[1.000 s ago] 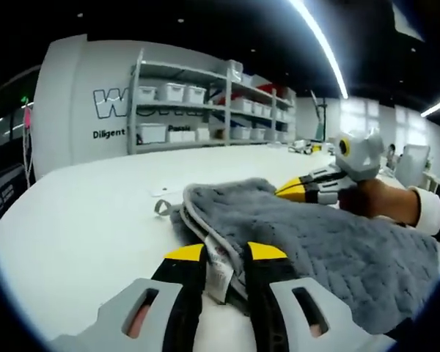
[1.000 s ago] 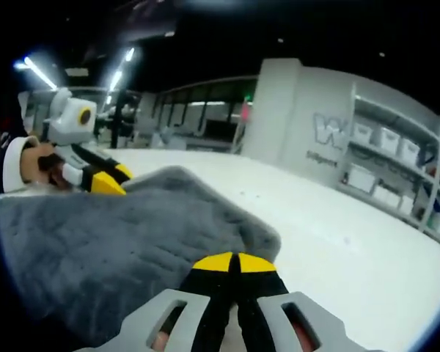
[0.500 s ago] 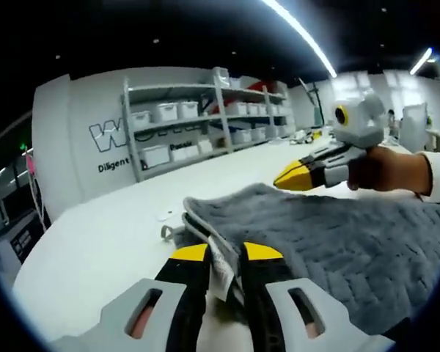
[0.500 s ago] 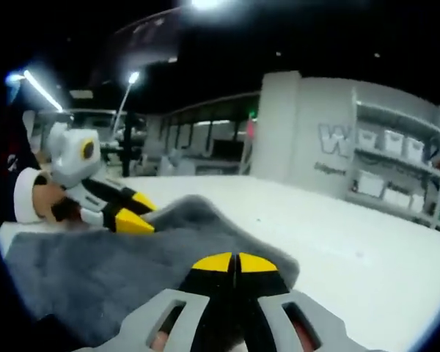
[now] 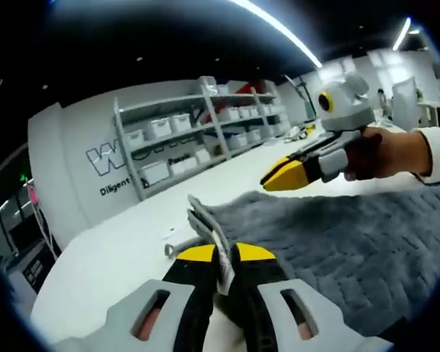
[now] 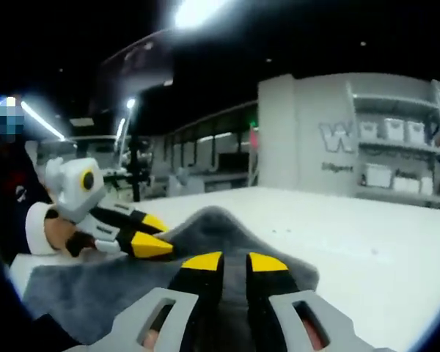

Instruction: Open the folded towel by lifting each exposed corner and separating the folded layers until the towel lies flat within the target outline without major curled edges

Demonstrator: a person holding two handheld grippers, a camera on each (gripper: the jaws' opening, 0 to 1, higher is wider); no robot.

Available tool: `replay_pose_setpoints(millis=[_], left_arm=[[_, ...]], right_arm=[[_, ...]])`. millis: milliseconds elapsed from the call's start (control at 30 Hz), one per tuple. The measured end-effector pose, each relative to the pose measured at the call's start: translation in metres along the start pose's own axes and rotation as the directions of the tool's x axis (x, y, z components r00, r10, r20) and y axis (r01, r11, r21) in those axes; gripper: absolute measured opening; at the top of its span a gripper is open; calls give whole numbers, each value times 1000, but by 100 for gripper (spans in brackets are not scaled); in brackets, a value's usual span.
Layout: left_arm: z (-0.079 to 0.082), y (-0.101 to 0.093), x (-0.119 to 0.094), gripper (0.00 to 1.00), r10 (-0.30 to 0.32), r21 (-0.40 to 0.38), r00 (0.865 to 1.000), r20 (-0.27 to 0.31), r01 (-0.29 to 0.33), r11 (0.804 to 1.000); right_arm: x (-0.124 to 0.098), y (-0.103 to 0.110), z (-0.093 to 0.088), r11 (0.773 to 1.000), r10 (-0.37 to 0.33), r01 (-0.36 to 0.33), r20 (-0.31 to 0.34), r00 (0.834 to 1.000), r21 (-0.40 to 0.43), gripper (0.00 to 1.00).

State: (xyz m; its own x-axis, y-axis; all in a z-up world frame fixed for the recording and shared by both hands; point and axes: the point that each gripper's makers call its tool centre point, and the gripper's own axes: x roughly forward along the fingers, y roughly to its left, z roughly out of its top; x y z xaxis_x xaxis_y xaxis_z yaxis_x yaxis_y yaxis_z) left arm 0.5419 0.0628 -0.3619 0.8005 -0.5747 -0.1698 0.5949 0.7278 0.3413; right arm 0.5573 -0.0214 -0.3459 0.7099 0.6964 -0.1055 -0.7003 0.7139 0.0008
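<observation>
In the left gripper view, wall shelving carries white bins; what they hold cannot be told. The left gripper is clenched on the grey towel's trimmed edge, the towel lying on the white table. The right gripper has parted jaws, released over the cloth.

you are in a big work room, maybe a lab or test hall. you can see a long white table, tall metal shelves full of white bins, a gray wall with big letters on it, and long light strips on a dark ceiling. the far end looks blurry.
</observation>
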Motion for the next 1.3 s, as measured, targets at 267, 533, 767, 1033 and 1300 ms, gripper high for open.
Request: replay_pose_setpoints(millis=[267,533,767,1033,1300], left_arm=[[5,-5,-1,6,-9,25,1000,12,9,1000],[7,-8,-1,5,-20,24,1000,21,20,1000],[11,-15,0,5,-35,39,999,32,34,999],[18,-31,0,6,-77,70,996,54,73,995],[21,-48,1,6,-100,137,993,55,92,986]], right_arm=[[-1,11,10,999,27,-28,28,999,20,7],[0,13,8,999,37,-38,28,999,34,8],[-1,19,15,995,56,-60,57,997,76,10],[-1,22,18,981,70,-82,76,995,176,17],[-3,27,16,958,79,-99,84,993,271,25]])
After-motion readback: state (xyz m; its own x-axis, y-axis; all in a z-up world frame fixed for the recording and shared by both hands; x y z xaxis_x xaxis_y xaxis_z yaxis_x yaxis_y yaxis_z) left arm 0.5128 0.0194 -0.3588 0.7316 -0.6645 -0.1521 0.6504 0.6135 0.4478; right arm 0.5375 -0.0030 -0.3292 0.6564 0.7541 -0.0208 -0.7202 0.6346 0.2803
